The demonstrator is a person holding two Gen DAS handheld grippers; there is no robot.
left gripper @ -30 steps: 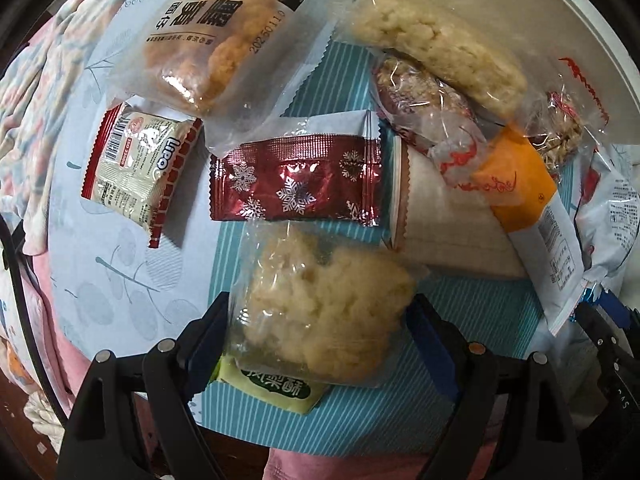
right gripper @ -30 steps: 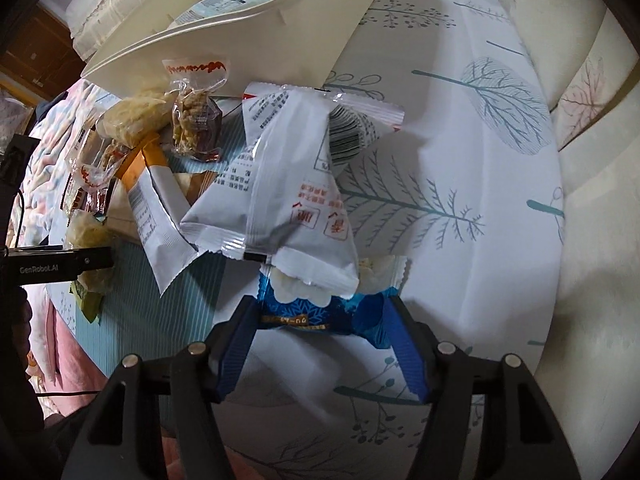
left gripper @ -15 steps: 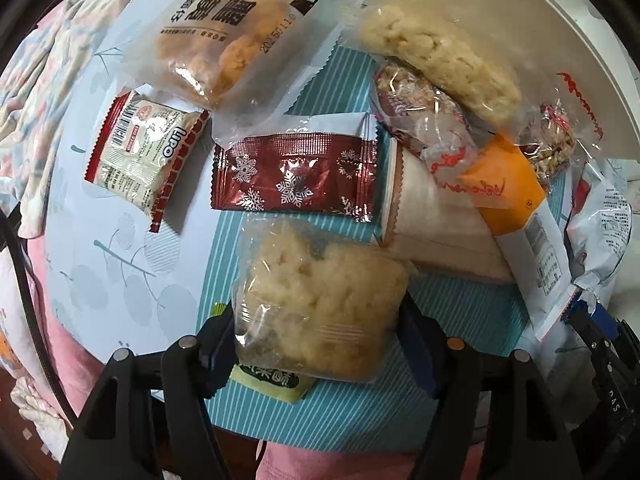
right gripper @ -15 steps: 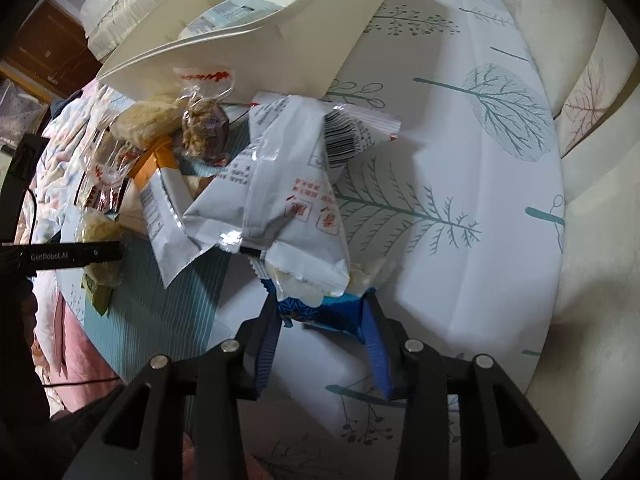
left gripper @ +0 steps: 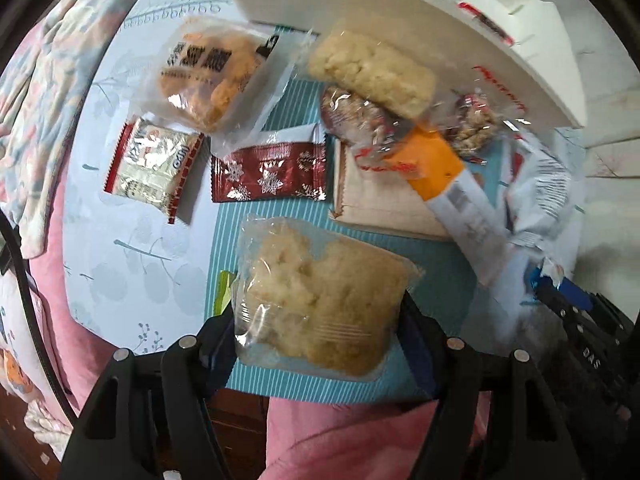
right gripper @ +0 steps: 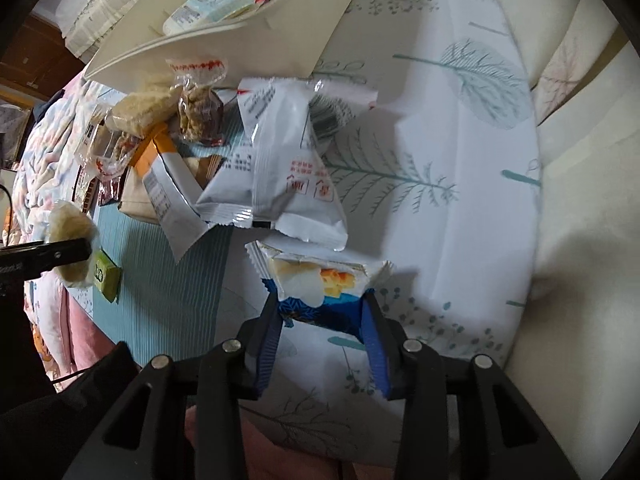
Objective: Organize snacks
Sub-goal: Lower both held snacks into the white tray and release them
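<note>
With the left gripper [left gripper: 320, 316] clamped on the clear cake pack [left gripper: 320, 296] and the right gripper [right gripper: 322, 312] pinching the blue pack [right gripper: 320, 284], carry both level over the white bin [right gripper: 224, 44] before letting go.

Glossy clear plastic wrapper [left gripper: 320, 300]; ribbed teal cloth mat [left gripper: 432, 276]; matt white plastic tray [left gripper: 360, 4]
</note>
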